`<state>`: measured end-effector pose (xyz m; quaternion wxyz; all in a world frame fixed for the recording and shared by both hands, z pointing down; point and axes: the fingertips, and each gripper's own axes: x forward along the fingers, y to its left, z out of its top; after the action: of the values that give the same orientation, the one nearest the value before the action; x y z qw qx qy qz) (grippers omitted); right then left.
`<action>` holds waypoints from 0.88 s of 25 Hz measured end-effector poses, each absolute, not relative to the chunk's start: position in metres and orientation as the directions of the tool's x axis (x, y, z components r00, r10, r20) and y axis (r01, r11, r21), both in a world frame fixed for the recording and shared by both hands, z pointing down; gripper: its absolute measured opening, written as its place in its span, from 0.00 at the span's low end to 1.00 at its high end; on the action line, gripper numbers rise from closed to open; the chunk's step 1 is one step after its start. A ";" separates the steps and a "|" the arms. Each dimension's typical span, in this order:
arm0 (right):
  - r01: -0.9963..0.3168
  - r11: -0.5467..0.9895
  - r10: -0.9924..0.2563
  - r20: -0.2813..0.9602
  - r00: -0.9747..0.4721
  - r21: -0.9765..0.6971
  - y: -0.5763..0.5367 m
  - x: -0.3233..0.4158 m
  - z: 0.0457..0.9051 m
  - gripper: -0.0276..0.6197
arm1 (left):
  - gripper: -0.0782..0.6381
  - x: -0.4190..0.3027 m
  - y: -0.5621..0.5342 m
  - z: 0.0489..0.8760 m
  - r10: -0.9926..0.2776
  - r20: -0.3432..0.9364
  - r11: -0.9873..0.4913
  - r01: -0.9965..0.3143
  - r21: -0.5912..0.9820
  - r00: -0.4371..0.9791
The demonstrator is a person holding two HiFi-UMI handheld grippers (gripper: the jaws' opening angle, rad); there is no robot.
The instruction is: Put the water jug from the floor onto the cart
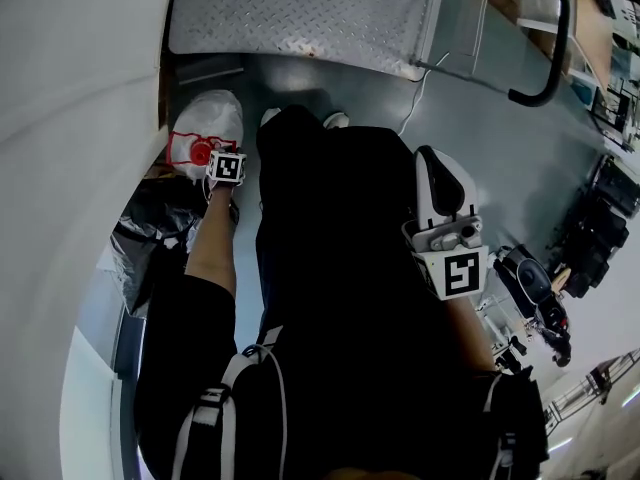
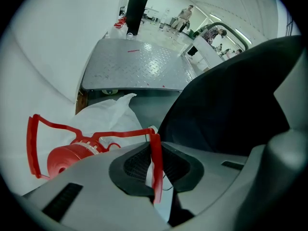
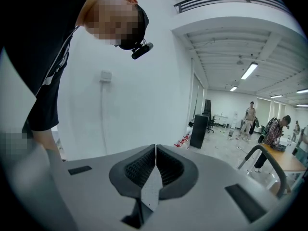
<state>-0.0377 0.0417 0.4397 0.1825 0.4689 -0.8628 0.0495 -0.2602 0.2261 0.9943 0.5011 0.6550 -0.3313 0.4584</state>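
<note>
Left gripper [image 2: 155, 148]: clamped on the red carry handle [image 2: 157, 177], pads pressing either side of its strap.
Right gripper [image 3: 155, 160]: clenched, pads meeting, nothing between them.
Water jug [image 2: 113, 119]: wrapped in white plastic, red cap [image 2: 67, 160], on the floor [image 1: 480, 158] by the wall [image 2: 57, 47], just before the cart [image 2: 134, 66].
Cart deck: grey checker plate.

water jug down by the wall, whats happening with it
A person bends over with a gripper in each hand. The left gripper is shut on the red handle of the jug, which sits on the floor by the wall, next to the cart. The right gripper is shut and empty, off to the side. The jug is not yet on the cart.
</note>
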 end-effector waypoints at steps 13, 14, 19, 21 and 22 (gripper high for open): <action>-0.855 0.518 -0.809 0.342 -0.478 0.029 0.045 -0.034 0.425 0.07 | 0.18 -0.282 0.226 0.964 0.058 0.938 -0.213 -0.914 0.346 0.342; -0.854 0.519 -0.807 0.343 -0.481 0.025 0.047 -0.035 0.425 0.07 | 0.18 -0.287 0.227 0.963 0.058 0.941 -0.206 -0.918 0.338 0.334; -0.851 0.525 -0.791 0.360 -0.495 -0.016 0.058 -0.041 0.429 0.07 | 0.18 -0.308 0.224 0.956 0.041 0.954 -0.185 -0.936 0.299 0.297; -0.856 0.514 -0.785 0.369 -0.497 -0.059 0.064 -0.040 0.430 0.07 | 0.18 -0.320 0.227 0.951 0.027 0.961 -0.158 -0.948 0.278 0.277; -0.858 0.508 -0.783 0.374 -0.497 -0.077 0.066 -0.039 0.430 0.07 | 0.18 -0.325 0.228 0.945 0.022 0.962 -0.138 -0.952 0.273 0.273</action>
<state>-0.0390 0.0657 0.4303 0.1471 0.4794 -0.8558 0.1272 -0.3246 0.2279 0.9447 0.5287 0.5975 -0.3890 0.4606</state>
